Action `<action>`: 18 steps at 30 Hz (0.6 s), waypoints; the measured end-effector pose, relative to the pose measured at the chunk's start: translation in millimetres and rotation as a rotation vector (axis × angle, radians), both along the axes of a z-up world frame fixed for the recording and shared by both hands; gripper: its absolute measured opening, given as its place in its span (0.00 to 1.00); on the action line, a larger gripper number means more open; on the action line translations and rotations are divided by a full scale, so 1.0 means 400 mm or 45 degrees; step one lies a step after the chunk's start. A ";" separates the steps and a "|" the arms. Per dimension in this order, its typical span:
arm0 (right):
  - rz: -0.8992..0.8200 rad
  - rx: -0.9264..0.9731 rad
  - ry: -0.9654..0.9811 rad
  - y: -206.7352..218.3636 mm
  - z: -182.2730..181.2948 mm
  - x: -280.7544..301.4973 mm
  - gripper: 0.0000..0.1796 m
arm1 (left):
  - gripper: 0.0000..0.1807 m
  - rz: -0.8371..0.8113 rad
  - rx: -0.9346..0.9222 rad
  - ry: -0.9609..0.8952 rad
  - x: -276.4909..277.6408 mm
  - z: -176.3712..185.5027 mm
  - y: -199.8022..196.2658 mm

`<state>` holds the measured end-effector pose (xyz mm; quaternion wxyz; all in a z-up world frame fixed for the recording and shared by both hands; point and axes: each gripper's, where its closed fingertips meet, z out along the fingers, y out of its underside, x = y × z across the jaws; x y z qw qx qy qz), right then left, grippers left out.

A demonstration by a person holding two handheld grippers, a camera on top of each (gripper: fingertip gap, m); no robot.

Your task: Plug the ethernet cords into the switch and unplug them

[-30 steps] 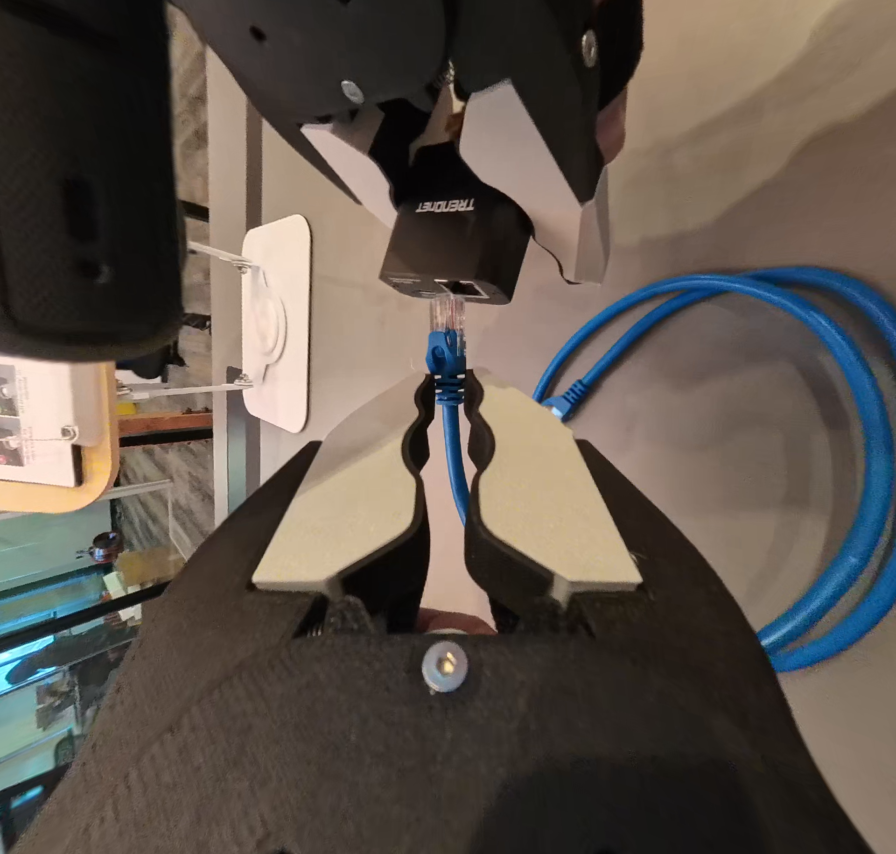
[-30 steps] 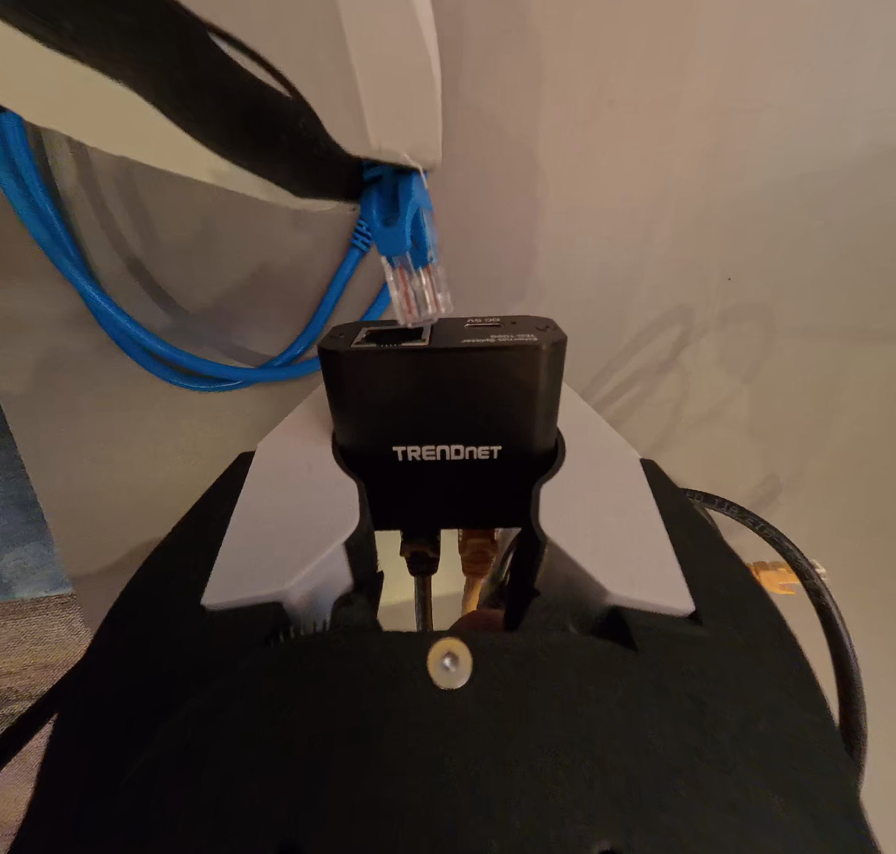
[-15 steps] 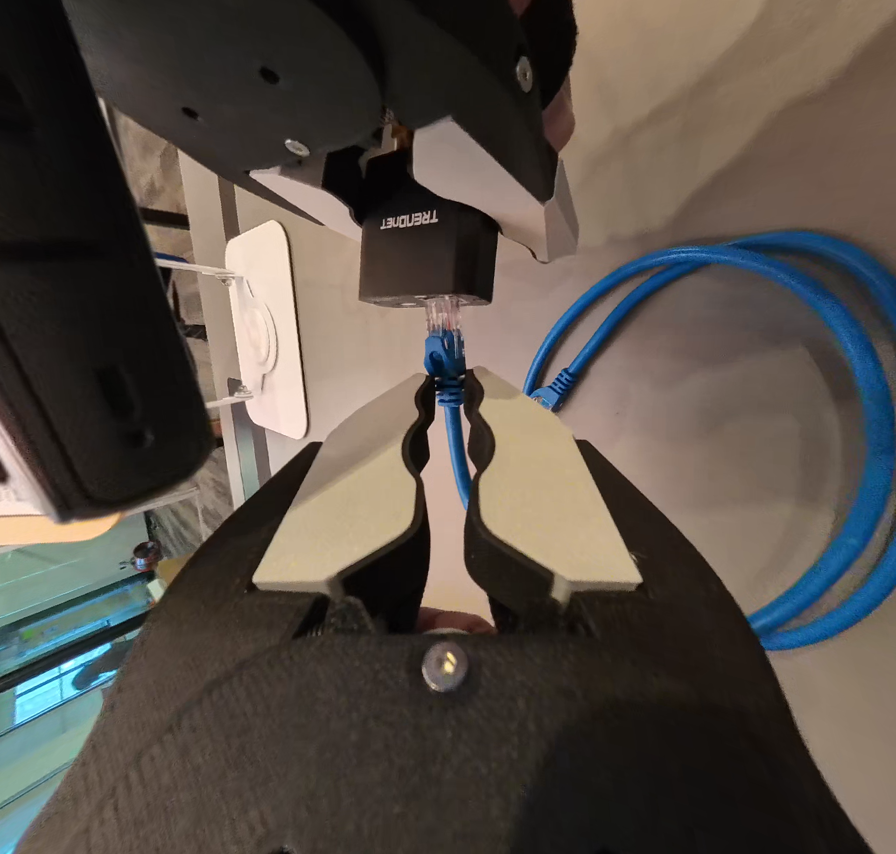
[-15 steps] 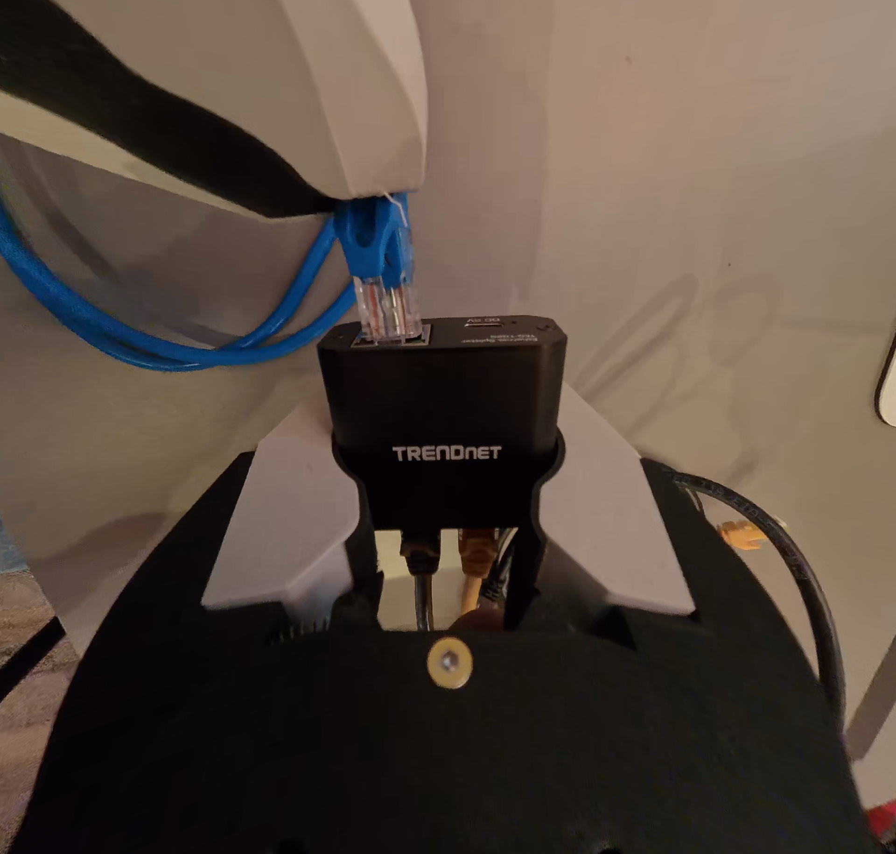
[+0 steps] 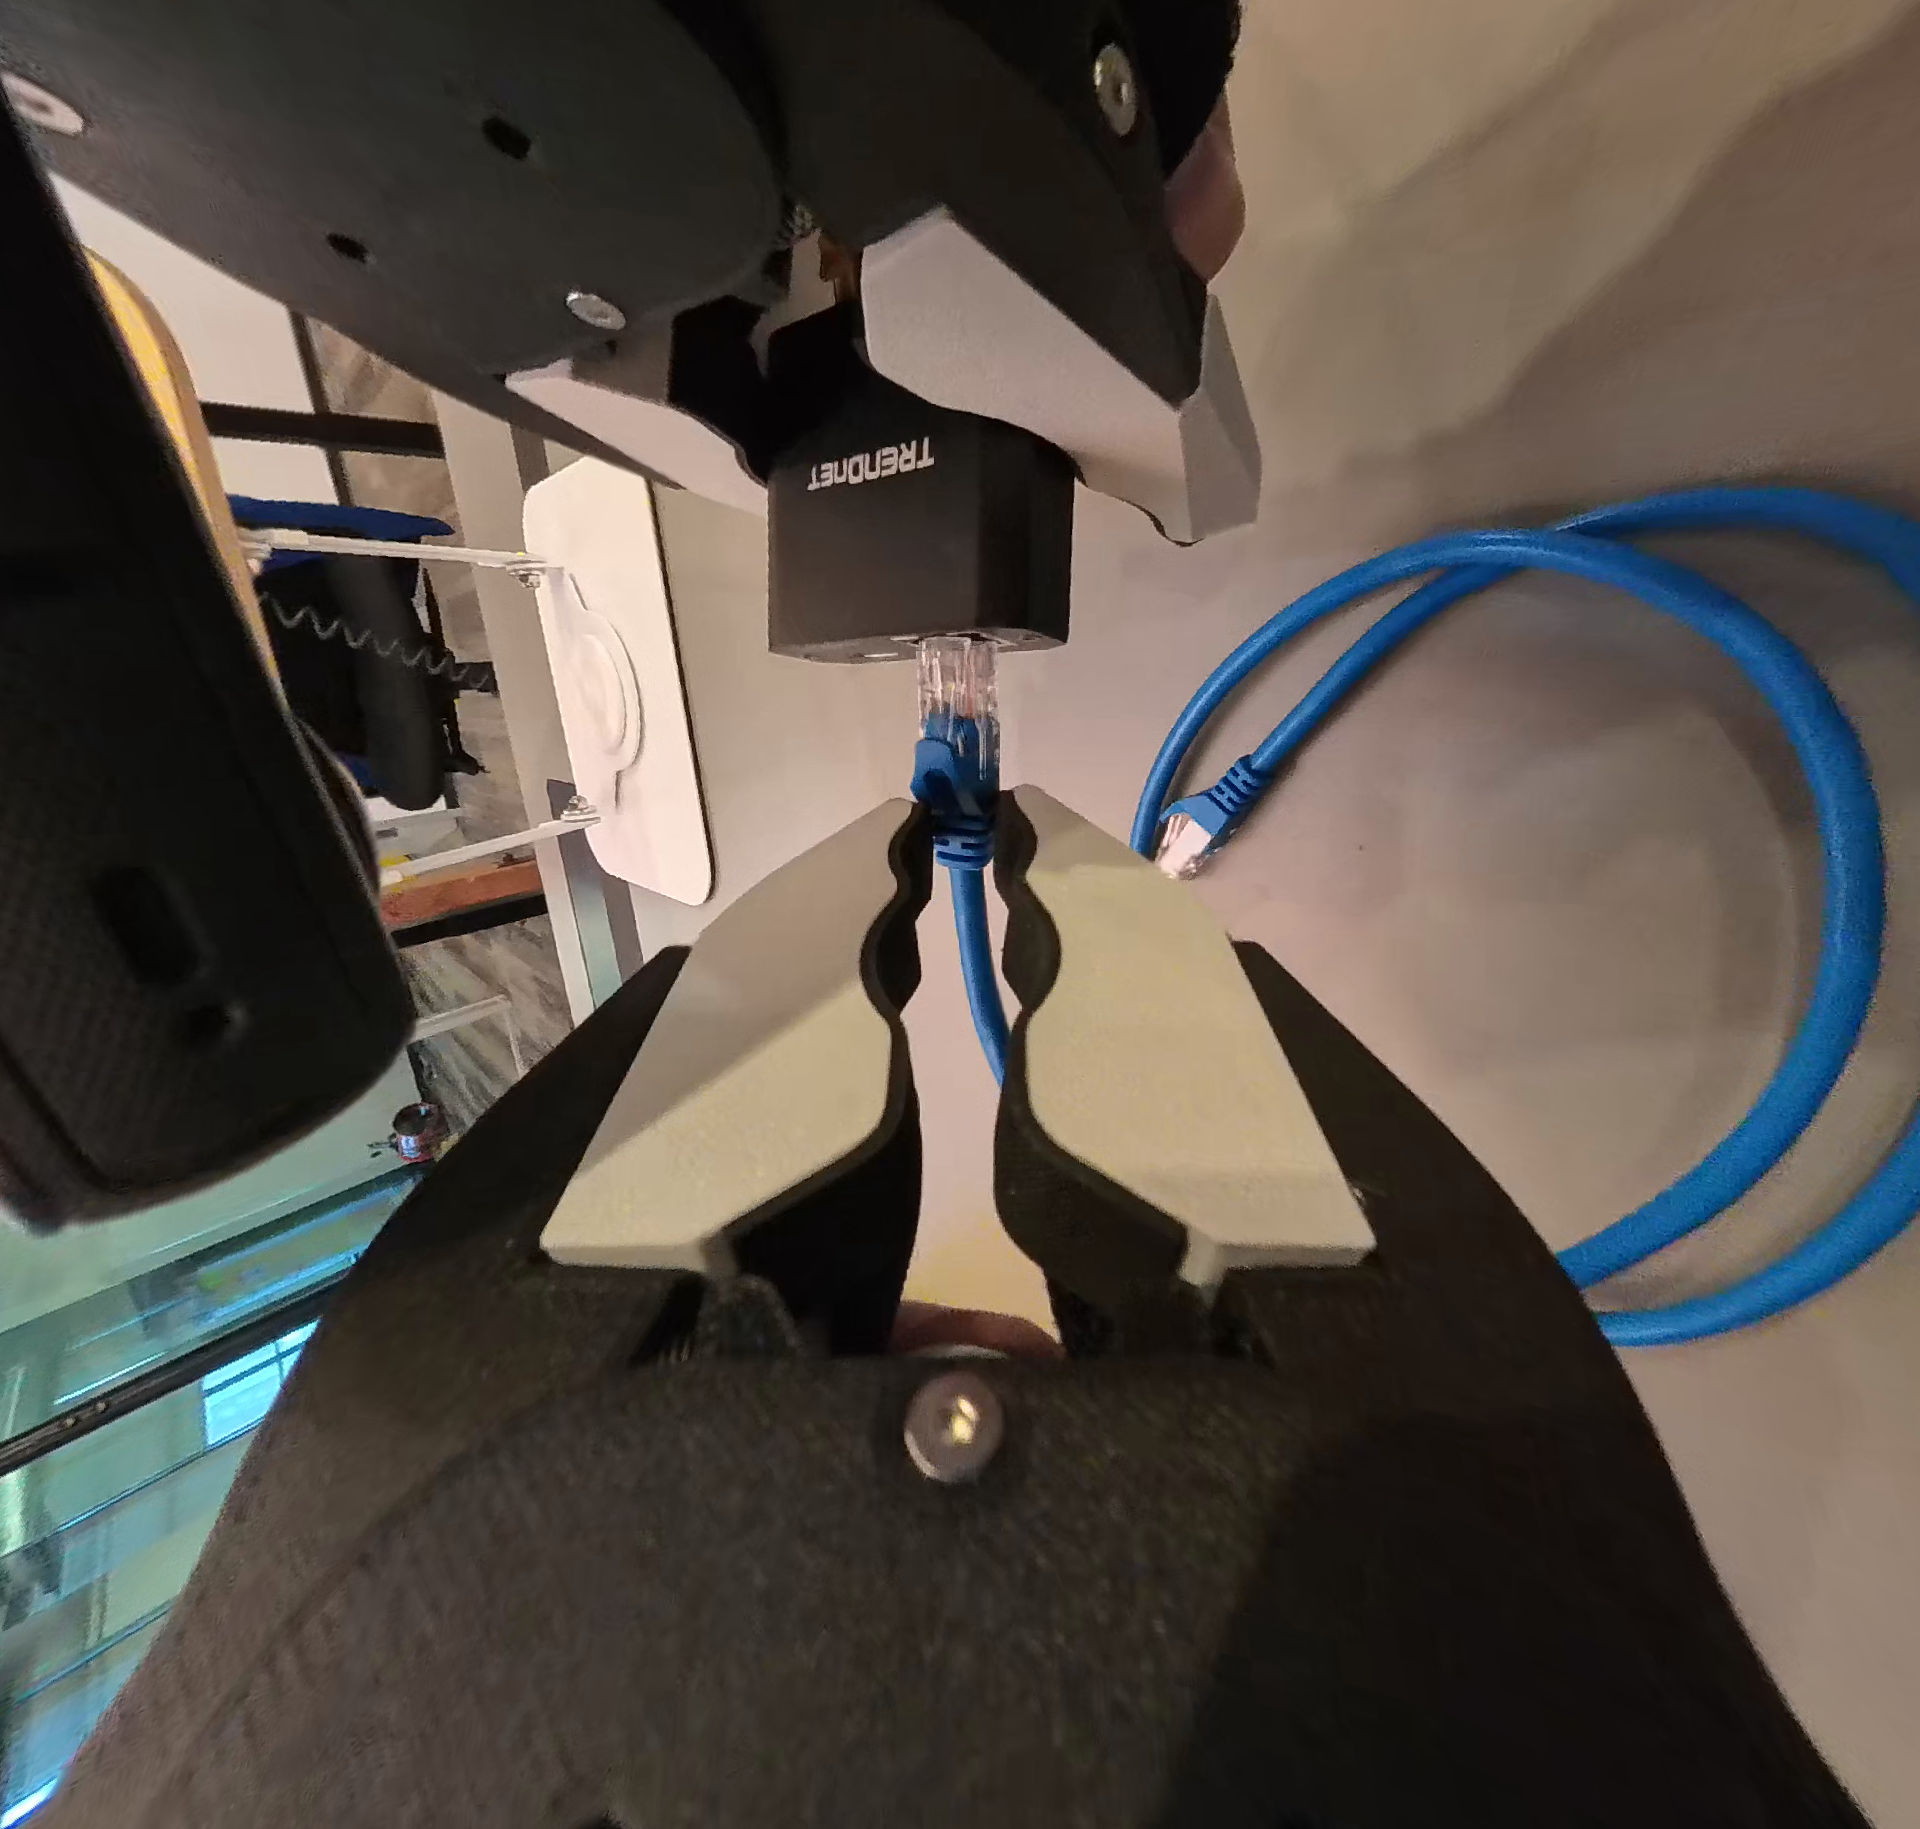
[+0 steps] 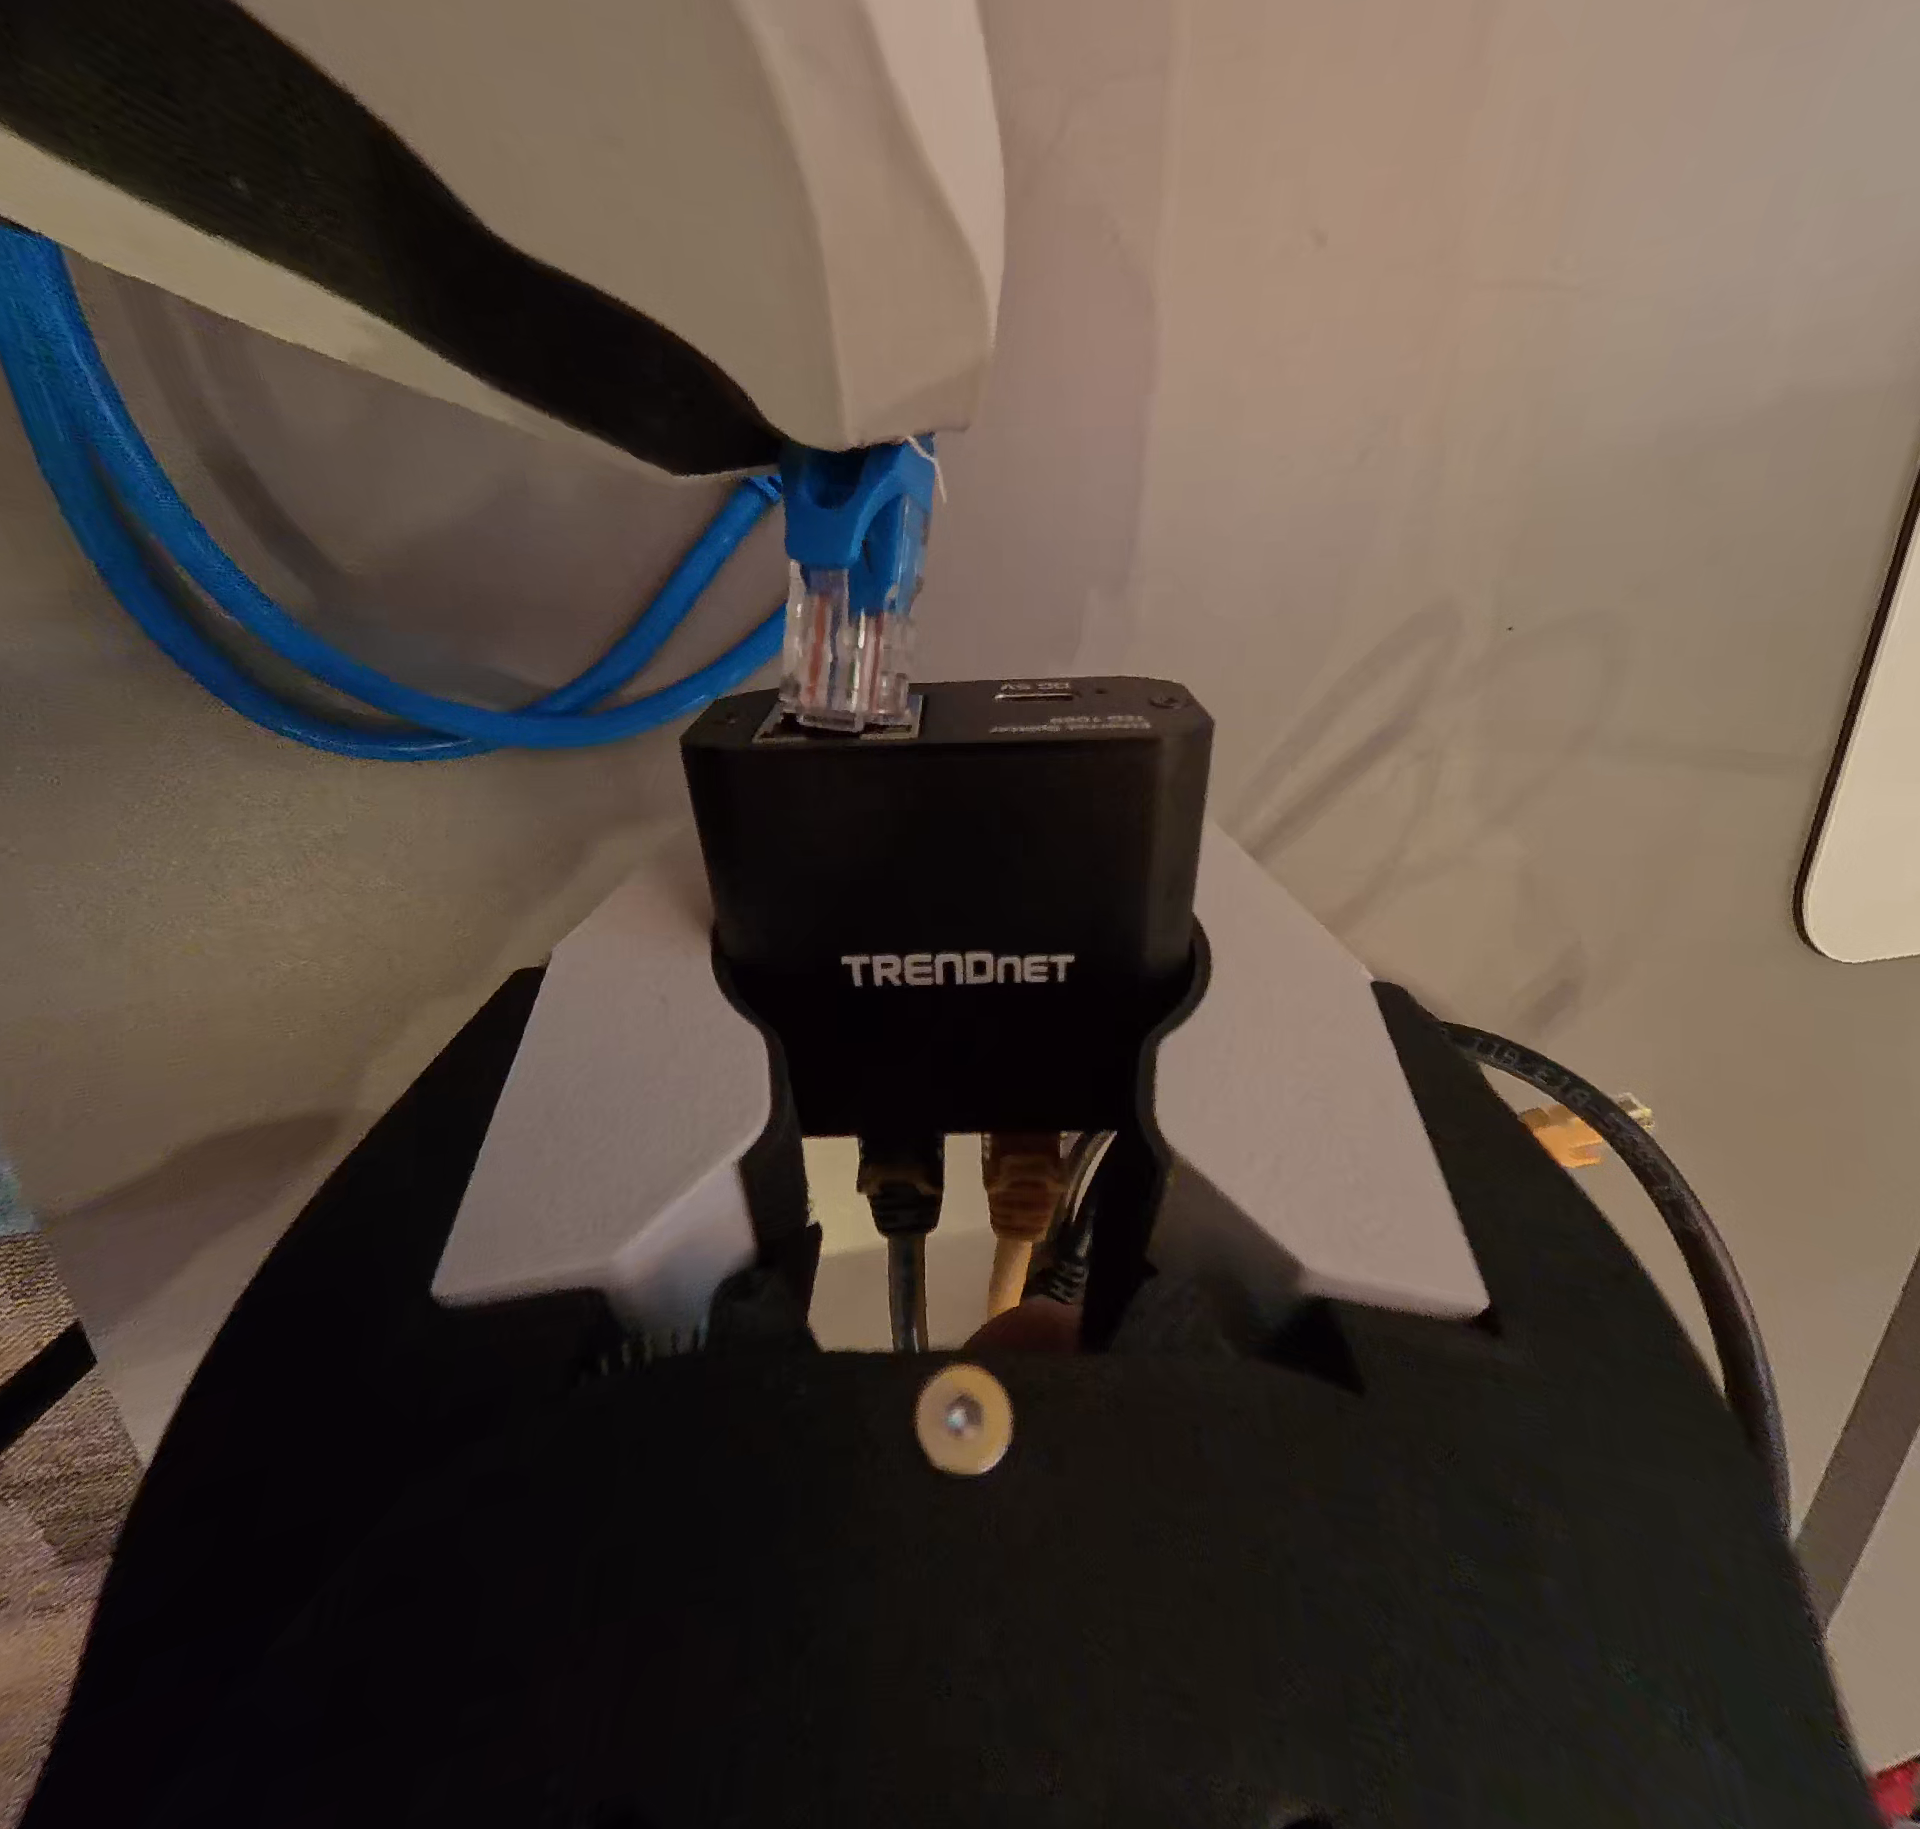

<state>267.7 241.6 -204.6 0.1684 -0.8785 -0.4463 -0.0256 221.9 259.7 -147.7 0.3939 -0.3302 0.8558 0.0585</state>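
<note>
Blue ethernet cord (image 5: 961, 771), one, being pinched by left gripper (image 5: 956, 823), clear plug tip entering one black switch (image 6: 940, 844); right gripper (image 6: 961, 948) clamping switch, facing left.

The black switch (image 6: 956, 844) carries a white printed wordmark on its broad face. Smaller pale print, too small to make out, runs along its end face.

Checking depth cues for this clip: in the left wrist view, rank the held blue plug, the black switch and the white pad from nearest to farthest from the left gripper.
1. Blue plug: clamped at the left gripper's tips.
2. Black switch: straight ahead, at the plug's tip.
3. White pad: farthest, off to the left on the table.
</note>
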 end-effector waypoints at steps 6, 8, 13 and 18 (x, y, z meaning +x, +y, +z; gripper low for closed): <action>0.004 0.018 0.012 0.002 0.001 -0.003 0.39 | 0.06 0.017 -0.007 0.009 0.000 0.001 -0.001; -0.006 0.012 0.005 0.001 0.000 -0.002 0.39 | 0.06 0.028 -0.010 0.016 -0.001 0.002 -0.003; -0.017 0.028 -0.028 0.007 0.003 0.000 0.39 | 0.06 0.071 0.013 0.041 -0.006 0.006 0.001; -0.044 0.045 -0.043 0.014 0.004 0.006 0.39 | 0.06 0.113 0.053 0.058 -0.007 0.005 0.005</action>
